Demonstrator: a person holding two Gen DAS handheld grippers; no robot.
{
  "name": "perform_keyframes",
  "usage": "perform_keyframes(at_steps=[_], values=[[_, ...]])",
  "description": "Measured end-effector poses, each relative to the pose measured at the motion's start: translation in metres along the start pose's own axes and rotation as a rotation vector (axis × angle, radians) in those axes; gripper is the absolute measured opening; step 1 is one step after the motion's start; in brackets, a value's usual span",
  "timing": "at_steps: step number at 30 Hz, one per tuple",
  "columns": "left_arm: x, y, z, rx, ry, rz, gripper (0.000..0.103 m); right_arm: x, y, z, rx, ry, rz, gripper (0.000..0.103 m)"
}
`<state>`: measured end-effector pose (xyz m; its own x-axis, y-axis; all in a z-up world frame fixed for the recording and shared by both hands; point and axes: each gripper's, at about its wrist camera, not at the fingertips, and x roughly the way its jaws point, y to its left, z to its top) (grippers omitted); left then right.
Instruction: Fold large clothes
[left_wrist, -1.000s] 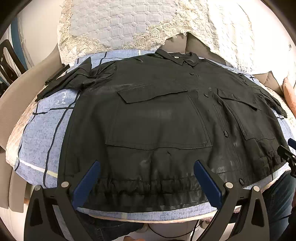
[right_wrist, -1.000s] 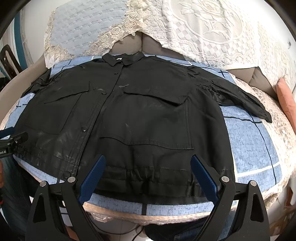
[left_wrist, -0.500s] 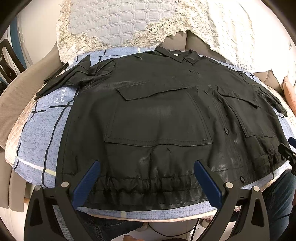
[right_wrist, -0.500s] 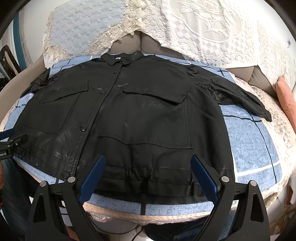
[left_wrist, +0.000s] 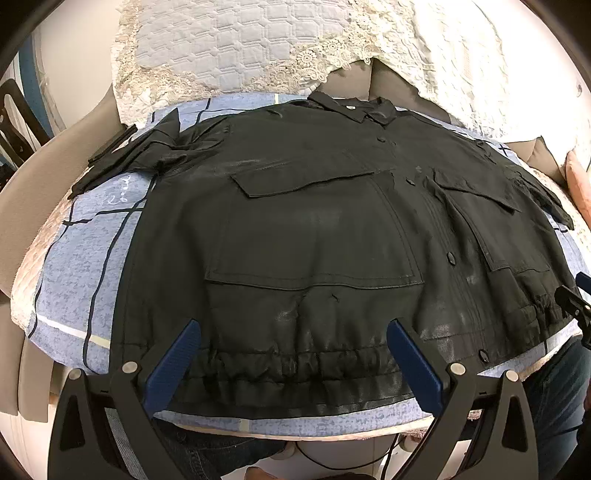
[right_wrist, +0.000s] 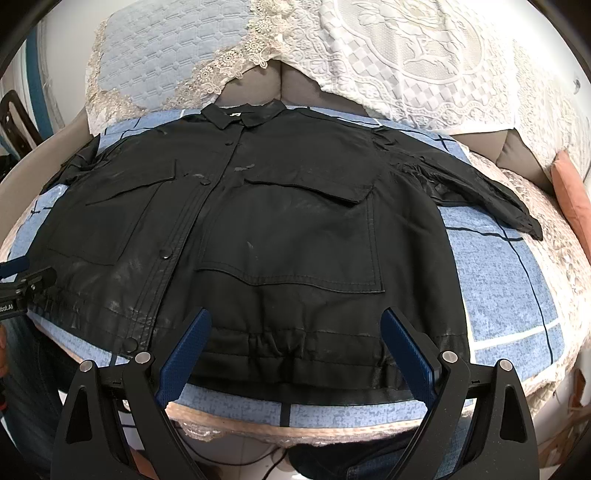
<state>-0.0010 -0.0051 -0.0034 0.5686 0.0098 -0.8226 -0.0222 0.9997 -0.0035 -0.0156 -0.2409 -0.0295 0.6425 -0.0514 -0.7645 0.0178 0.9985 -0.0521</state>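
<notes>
Blue checked cloth (left_wrist: 85, 266) carries a black jacket (left_wrist: 314, 236) lying flat, collar at twelve o'clock, hem at six, beneath left gripper (left_wrist: 293, 356) and right gripper (right_wrist: 295, 345), both spread wide, empty.

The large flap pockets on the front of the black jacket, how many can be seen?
2. On the black jacket, one flap pocket lies right of the button line in the right wrist view, the other lies left of it. No others show.
</notes>
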Motion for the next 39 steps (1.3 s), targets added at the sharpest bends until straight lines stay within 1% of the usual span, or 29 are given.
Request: perform_keyframes(at_steps=[27,39], values=[[-0.002,-0.0013,-0.0037,0.008,-0.002,0.0,0.102,0.001,0.0043,0.0005,-0.005,0.008,0.007,0.093],[-0.0005,-0.0021,-0.0031,0.016,0.009,-0.006,0.102,0.0012,0.0055,0.0014,-0.004,0.009,0.01,0.093]])
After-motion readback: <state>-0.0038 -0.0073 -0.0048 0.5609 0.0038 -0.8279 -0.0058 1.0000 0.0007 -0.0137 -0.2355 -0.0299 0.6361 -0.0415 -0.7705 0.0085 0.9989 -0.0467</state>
